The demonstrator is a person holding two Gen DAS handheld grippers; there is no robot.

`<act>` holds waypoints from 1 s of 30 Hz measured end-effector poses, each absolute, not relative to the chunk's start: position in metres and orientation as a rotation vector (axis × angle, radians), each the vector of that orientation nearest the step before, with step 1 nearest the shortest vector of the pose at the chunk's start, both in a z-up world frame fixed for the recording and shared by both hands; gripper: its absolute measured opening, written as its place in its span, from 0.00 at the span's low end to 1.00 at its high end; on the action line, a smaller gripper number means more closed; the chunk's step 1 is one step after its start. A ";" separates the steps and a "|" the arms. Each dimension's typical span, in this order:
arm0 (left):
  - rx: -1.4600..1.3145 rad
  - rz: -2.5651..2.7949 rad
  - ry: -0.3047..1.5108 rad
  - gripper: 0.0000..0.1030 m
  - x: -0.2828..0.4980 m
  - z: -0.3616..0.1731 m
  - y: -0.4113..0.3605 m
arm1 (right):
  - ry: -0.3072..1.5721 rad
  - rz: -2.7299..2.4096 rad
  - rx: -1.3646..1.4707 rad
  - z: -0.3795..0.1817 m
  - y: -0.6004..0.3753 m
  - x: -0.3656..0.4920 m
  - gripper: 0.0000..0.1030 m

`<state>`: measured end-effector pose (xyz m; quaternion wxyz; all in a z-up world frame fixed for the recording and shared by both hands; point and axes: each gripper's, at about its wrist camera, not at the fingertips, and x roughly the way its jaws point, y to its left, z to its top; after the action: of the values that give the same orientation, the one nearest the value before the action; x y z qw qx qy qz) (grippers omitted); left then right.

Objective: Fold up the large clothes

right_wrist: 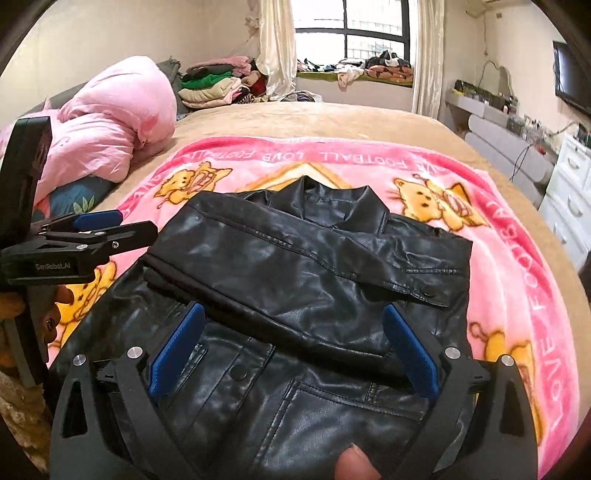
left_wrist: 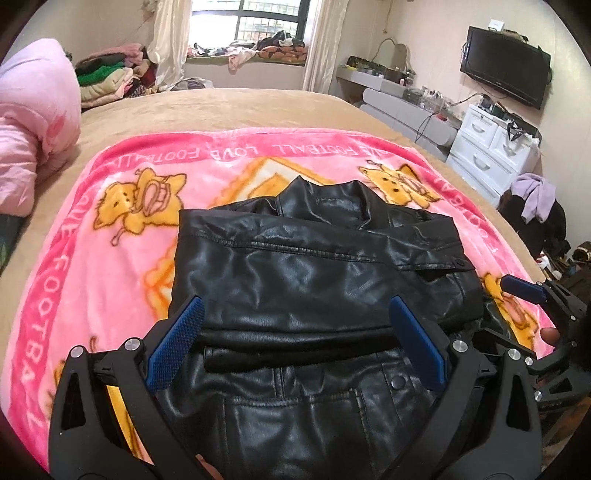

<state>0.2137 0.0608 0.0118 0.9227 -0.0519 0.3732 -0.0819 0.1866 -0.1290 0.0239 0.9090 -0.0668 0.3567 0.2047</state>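
Left wrist view, black leather jacket (left_wrist: 314, 273) on pink cartoon blanket (left_wrist: 110, 236), tan bed cover (left_wrist: 229, 107), wall television (left_wrist: 504, 70), white drawers (left_wrist: 487, 147), left gripper (left_wrist: 295, 345) and right gripper (right_wrist: 293, 349) both spread wide, holding nothing.

Daylit window (left_wrist: 258, 18), wall TV (left_wrist: 506, 70), white drawers (left_wrist: 491, 144), tan bed (left_wrist: 221, 107).

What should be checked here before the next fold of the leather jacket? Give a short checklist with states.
1. Left gripper open: ok.
2. Right gripper open: ok.
3. Neither gripper holds the black leather jacket: ok.
4. Sleeve folded across the jacket's front: ok.
5. Jacket lying on the pink blanket: ok.
6. Jacket's near hem flat: cannot tell, hidden below both views.
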 end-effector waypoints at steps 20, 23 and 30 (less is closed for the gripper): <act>-0.137 -0.147 0.736 0.91 0.156 0.008 0.066 | 0.736 0.393 -0.182 0.020 -0.124 0.144 0.96; -0.147 -0.137 0.740 0.91 0.149 0.004 0.070 | 0.748 0.381 -0.174 0.015 -0.128 0.138 0.96; -0.157 -0.101 0.763 0.91 0.132 -0.008 0.081 | 0.765 0.353 -0.176 0.008 -0.137 0.128 0.96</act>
<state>0.1318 0.0811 -0.0077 0.9239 -0.0765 0.3717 -0.0491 0.1275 -0.1370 0.0083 0.9088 -0.0855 0.3708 0.1711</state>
